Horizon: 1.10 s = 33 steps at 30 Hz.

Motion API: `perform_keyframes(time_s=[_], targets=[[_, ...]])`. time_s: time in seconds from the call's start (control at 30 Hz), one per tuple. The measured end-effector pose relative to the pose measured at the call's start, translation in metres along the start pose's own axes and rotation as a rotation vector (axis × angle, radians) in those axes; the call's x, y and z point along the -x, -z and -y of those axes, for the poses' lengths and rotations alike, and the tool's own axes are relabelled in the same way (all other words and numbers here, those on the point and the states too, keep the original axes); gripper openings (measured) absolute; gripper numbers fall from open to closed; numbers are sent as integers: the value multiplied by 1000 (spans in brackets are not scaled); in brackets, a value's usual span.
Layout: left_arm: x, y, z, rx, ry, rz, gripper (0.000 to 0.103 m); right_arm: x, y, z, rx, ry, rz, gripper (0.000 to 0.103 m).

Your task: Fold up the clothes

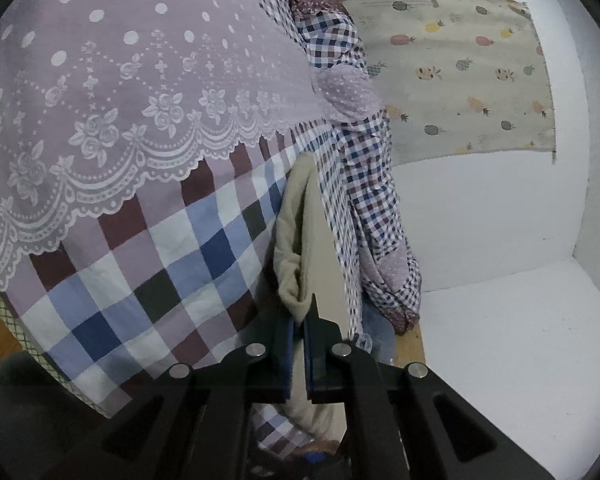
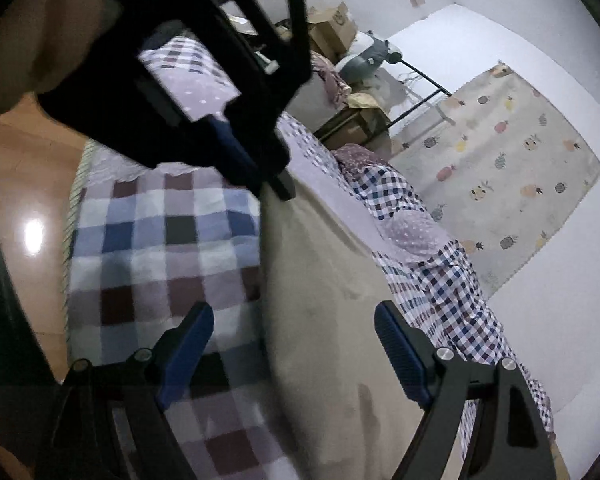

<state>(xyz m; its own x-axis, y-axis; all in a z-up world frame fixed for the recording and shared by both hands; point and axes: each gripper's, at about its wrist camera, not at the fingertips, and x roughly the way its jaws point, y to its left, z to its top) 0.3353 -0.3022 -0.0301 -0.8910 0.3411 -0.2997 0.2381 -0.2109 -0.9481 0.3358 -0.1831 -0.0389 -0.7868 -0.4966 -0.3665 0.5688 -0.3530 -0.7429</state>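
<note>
A beige garment (image 1: 300, 240) hangs over a bed covered by a checked quilt (image 1: 160, 272). My left gripper (image 1: 299, 332) is shut on the garment's edge and holds it up. In the right wrist view the garment (image 2: 320, 300) stretches down in a long strip from the left gripper (image 2: 260, 172), which pinches its top. My right gripper (image 2: 296, 344) is open, its blue pads (image 2: 400, 356) on either side of the garment's lower part, not touching it.
A lilac lace cover (image 1: 120, 80) lies on the quilt. A small-check bundle of bedding (image 1: 372, 208) runs along the wall side. A pineapple-print cloth (image 1: 460, 72) hangs on the white wall. Boxes (image 2: 332, 32) and a rack stand beyond the bed. Wooden floor (image 2: 20, 184) lies left.
</note>
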Motion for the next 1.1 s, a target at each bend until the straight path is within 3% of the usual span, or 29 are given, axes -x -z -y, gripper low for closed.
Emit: perform_keyframes(time_s=[0.07,0.17,0.27,0.3,0.37,0.4,0.43,0.53,0.67,0.8,1.1], targets=[[1,1,-1,3,-4,0,2,-6,-3,5,-20,-2,-7,77],[3,4,-3,16,10,-9,2,-21,-6,15,-74,-36,-58,20],[1,9,2,2,25,-12,4,-28,-7,21,-110,-64,-76,11],[0,11,4,-4,30,-13,8,-29,-8,23,-119,-69,-77,10],[-1,14,8,-15,40,-15,30,-29,-9,28,-141,-76,-74,9],[-2,16,9,-20,45,-15,51,-28,-9,31,-153,-81,-73,8],[-2,17,11,-26,49,-16,63,-27,-10,34,-163,-85,-71,8],[-4,22,16,-42,64,-19,73,-26,-11,44,-187,-92,-69,8],[-16,21,19,-58,85,-38,74,-20,-16,50,-200,-97,-59,7],[-33,10,11,-12,94,-52,74,-15,-15,52,-216,-104,-50,7],[-48,1,11,-4,105,-21,74,-15,-12,54,-250,-116,-28,7]])
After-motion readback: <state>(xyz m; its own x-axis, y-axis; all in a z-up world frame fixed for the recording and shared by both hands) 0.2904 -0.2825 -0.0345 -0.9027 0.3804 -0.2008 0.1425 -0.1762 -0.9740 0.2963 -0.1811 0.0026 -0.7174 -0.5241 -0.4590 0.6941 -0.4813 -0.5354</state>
